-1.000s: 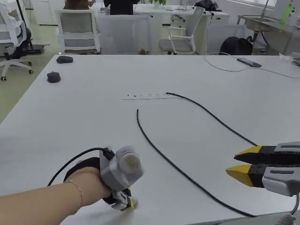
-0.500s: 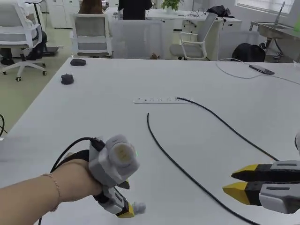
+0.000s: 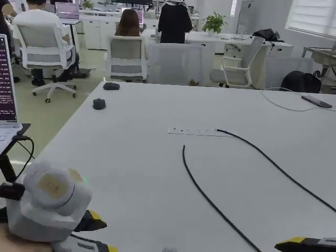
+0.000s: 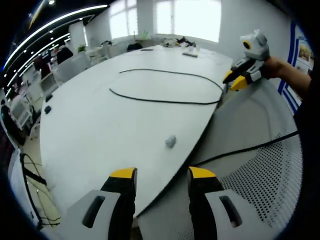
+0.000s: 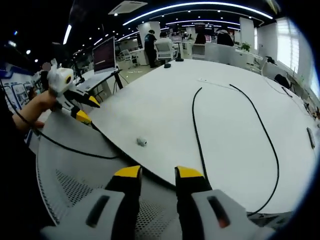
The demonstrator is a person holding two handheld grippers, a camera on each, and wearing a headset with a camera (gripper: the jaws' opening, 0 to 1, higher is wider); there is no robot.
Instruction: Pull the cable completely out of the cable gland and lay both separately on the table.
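Note:
A small grey cable gland (image 3: 169,249) (image 4: 171,141) (image 5: 142,142) lies by itself close to the near edge of the white table (image 3: 131,157). The black cable (image 3: 220,212) (image 4: 165,101) (image 5: 193,125) rests apart from it, in a long bend across the tabletop. My left gripper (image 3: 102,235) (image 4: 162,175) is pulled back off the table's near left corner, open and holding nothing; it also appears in the right gripper view (image 5: 82,109). My right gripper (image 5: 157,172) (image 4: 234,80), low at the right, is open with nothing between its fingers (image 3: 294,243).
A white power strip (image 3: 197,131) lies mid-table. Two dark computer mice (image 3: 98,104) (image 3: 111,86) sit at the far left. A phone (image 3: 316,101) lies far right, a laptop (image 3: 5,89) at the left. Office chairs and people are beyond. A perforated seat (image 4: 260,190) is below the grippers.
My left gripper has lifted off the table and drawn back, leaving the gland lying near the edge. My right gripper has dropped lower. The head camera has tilted up.

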